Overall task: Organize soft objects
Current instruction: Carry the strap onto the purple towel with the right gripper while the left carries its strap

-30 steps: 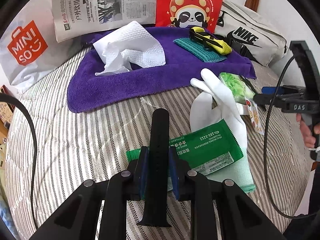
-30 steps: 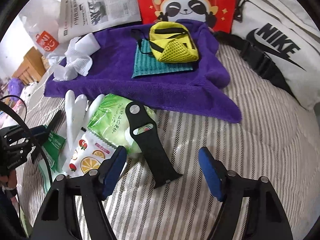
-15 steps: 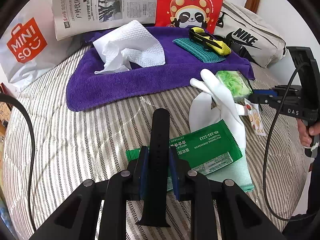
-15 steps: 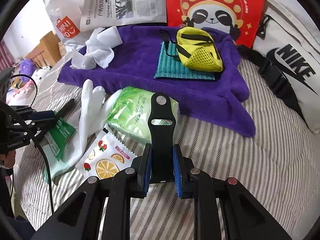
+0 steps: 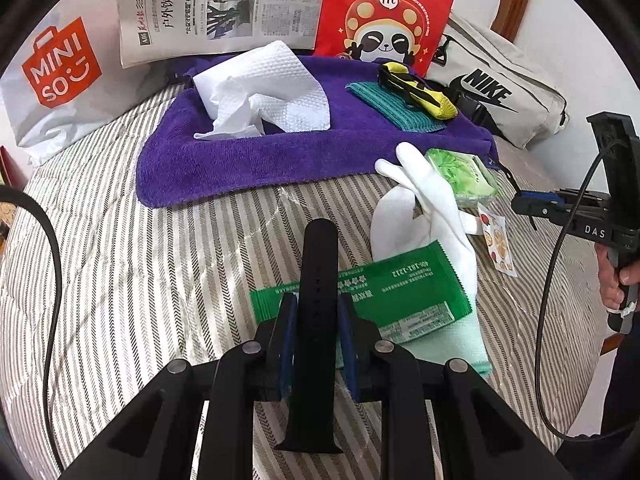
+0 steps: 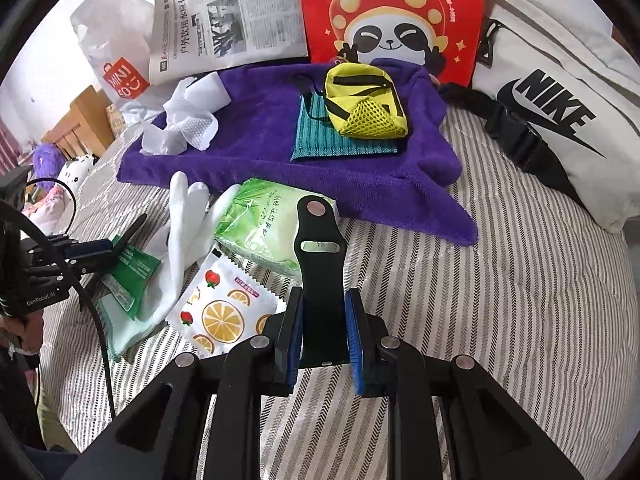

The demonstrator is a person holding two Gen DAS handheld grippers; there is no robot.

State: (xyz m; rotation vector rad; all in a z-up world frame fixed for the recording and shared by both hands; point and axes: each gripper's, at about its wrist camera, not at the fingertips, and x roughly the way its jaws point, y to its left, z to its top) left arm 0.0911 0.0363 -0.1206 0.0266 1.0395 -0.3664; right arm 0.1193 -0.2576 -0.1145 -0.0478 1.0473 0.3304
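Striped bed (image 5: 168, 264), a purple towel (image 5: 256, 160) at its head.
Left gripper (image 5: 316, 336) clamps one black strap (image 5: 318, 280) below the towel; right gripper (image 6: 322, 328), fingers just closed, grips another strap (image 6: 320, 264) by the towel's near edge.

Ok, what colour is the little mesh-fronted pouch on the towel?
Yellow with black straps: the pouch sits on the purple towel, clearest in the right wrist view.
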